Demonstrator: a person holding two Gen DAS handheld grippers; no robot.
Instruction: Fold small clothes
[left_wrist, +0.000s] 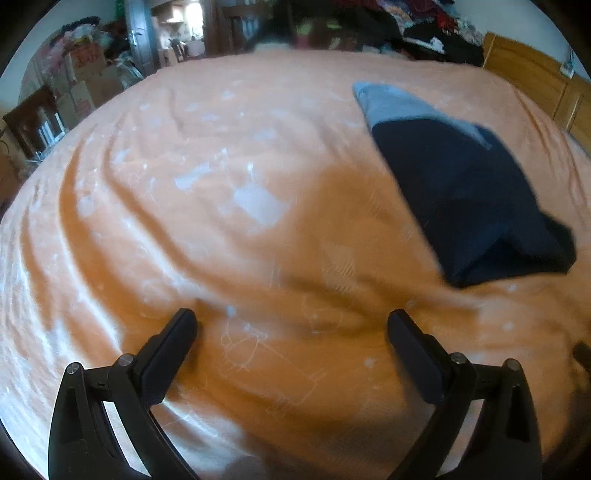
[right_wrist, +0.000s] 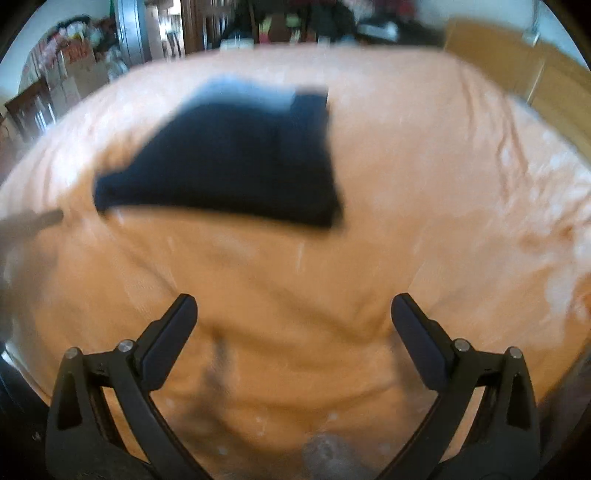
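A small dark navy garment (left_wrist: 469, 195) with a pale blue-grey band at its far end lies on the orange bedsheet (left_wrist: 221, 177), to the right and ahead of my left gripper (left_wrist: 291, 321). That gripper is open with only sheet between its fingers. In the right wrist view the same garment (right_wrist: 236, 162) lies ahead and slightly left, blurred by motion. My right gripper (right_wrist: 294, 304) is also open and holds nothing, hovering over the sheet (right_wrist: 424, 184) short of the garment. A dark blurred tip at the left edge (right_wrist: 40, 219) may be the other gripper.
Wrinkles run across the sheet on the left. A wooden headboard (left_wrist: 532, 81) borders the bed at the right. Piled clothes (left_wrist: 424, 26) lie beyond the far edge. Cardboard boxes (left_wrist: 88, 92) and a doorway (left_wrist: 181, 33) stand at the far left.
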